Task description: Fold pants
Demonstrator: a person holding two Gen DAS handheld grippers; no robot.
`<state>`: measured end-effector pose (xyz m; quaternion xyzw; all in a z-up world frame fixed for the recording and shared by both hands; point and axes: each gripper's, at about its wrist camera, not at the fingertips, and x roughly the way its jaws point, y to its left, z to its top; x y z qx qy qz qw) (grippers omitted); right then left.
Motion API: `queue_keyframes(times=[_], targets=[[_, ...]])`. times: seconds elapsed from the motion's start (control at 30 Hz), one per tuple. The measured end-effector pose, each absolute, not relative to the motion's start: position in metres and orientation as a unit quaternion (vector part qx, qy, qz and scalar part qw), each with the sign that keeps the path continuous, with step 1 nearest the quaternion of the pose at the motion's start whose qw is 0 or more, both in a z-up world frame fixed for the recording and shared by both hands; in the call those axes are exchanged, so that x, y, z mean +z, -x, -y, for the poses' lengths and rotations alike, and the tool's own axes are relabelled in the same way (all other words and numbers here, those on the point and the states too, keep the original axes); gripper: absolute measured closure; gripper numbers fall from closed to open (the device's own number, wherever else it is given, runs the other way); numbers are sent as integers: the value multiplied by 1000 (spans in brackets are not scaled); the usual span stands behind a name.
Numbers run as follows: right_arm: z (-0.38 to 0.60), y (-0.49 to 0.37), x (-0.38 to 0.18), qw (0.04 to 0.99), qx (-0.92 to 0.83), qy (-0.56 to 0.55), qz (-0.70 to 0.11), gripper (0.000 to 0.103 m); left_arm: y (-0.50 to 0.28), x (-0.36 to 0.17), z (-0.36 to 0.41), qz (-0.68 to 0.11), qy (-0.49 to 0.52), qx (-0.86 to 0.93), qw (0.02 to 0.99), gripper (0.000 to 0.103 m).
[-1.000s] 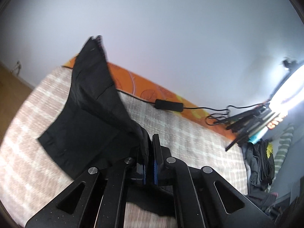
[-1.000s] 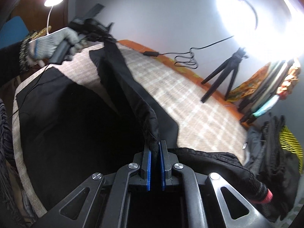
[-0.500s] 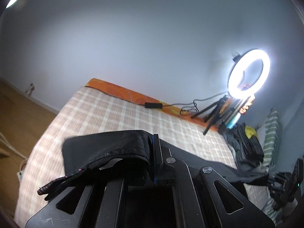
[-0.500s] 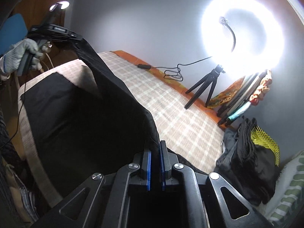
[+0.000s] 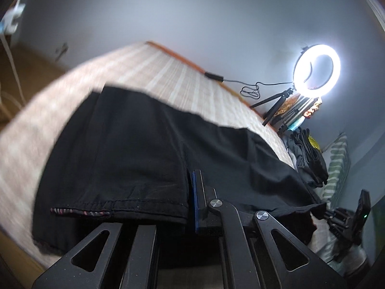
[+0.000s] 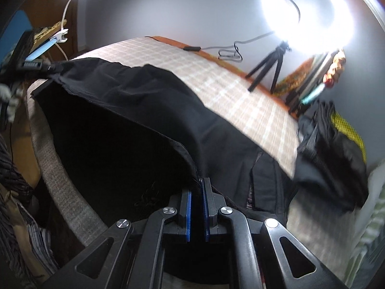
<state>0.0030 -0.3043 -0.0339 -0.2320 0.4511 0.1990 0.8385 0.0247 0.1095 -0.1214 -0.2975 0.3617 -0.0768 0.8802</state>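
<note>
The pants (image 5: 134, 149) have swung over and now spread lower across the bed (image 5: 180, 82).

Pants (image 5: 134, 149): matt black woven cloth, stitched hem; bed cover (image 6: 240, 89): checked woven cloth; gripper fingers (image 6: 208, 207): matt black plastic, blue pads.

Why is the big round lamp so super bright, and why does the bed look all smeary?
Right wrist view: the ring light sits close and floods its corner with white glare. Left wrist view: it shows as a clean ring, but the checked bed cover is streaked with motion blur. Both views: the fisheye bends the bed into a curve, and the black pants lose detail.
</note>
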Motion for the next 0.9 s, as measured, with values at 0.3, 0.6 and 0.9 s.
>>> queue_keyframes(times=[0.3, 0.6, 0.9], targets=[[300, 5, -55, 845, 173, 231, -450, 98, -22, -136, -156, -347, 396, -23, 850, 75], [292, 5, -54, 846, 160, 249, -444, 98, -14, -129, -156, -330, 359, -20, 873, 100], [281, 35, -65, 828, 182, 266, -459, 97, -3, -146, -167, -384, 331, 3, 862, 95]])
